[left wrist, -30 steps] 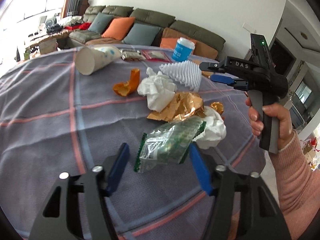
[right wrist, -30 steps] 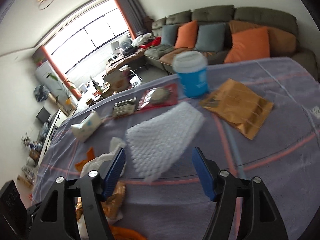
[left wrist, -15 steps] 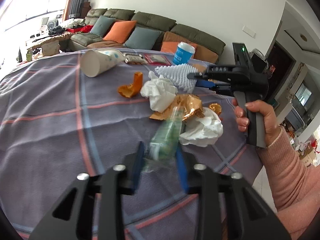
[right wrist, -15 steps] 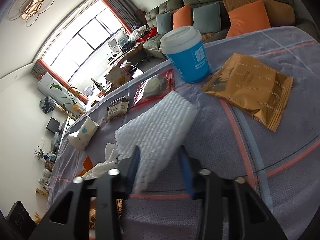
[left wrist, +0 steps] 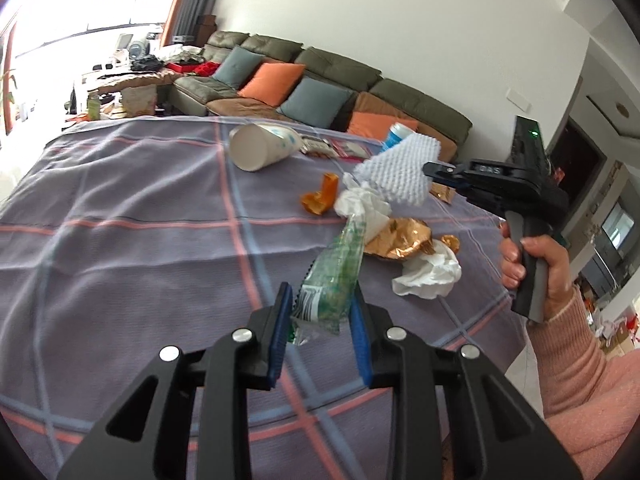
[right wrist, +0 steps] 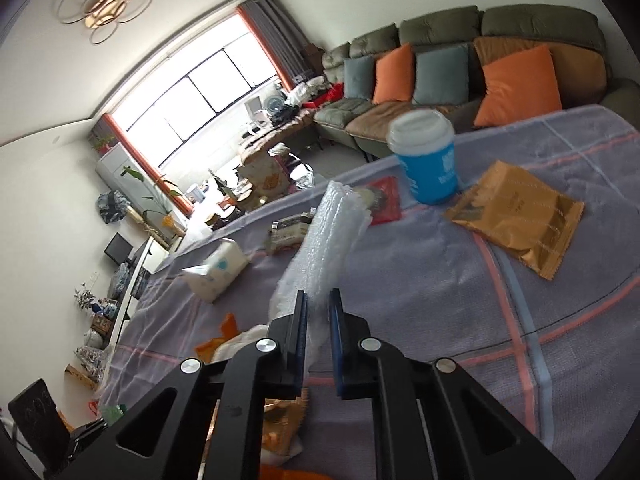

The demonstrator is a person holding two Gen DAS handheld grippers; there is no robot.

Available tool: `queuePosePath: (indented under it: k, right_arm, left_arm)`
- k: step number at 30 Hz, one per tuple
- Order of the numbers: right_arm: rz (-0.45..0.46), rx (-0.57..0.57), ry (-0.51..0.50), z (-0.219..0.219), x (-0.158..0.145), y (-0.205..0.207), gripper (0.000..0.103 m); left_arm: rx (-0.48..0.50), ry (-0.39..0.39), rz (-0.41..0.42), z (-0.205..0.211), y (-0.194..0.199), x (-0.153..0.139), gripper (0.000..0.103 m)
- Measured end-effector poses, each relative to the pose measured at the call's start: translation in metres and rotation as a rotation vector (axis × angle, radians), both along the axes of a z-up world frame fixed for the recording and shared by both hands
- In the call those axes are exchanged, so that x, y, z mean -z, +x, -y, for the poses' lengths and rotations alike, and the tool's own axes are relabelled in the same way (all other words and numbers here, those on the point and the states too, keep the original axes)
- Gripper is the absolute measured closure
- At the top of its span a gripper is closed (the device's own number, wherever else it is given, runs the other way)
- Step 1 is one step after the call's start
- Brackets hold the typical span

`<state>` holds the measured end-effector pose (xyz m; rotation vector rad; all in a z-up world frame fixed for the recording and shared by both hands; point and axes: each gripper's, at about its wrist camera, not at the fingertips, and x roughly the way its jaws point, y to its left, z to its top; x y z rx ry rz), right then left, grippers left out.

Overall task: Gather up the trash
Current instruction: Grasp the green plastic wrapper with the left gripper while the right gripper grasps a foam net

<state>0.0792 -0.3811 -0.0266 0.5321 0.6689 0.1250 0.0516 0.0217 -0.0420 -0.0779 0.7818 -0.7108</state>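
Note:
My left gripper (left wrist: pixel 320 304) is shut on a green and clear plastic wrapper (left wrist: pixel 336 268) and holds it above the checked tablecloth (left wrist: pixel 120 240). My right gripper (right wrist: pixel 318 312) is shut on a white foam net sleeve (right wrist: pixel 332 236), lifted off the table; the sleeve also shows in the left wrist view (left wrist: pixel 396 172). Loose trash lies between them: crumpled white tissues (left wrist: pixel 428 272), a gold foil wrapper (left wrist: pixel 400 238) and orange peel (left wrist: pixel 322 196).
A tipped white paper cup (left wrist: pixel 260 146), a blue cup with white lid (right wrist: pixel 428 160), a gold snack bag (right wrist: pixel 520 220), a red packet (right wrist: pixel 384 200) and a small packet (right wrist: pixel 288 230) lie on the table. A sofa with cushions (right wrist: pixel 460 68) stands behind.
Both grippers closed, the left on the green wrapper and the right on the foam sleeve, and both items have been lifted off the table.

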Motion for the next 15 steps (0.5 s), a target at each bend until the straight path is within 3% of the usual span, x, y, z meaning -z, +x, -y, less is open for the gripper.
queuePosePath:
  k: [15]
  right_arm:
    - [0.162,-0.242,-0.043,-0.094,-0.046,-0.017,0.092]
  left_arm:
    - [-0.148,-0.013,0.021,-0.058,-0.01,-0.011,0.074]
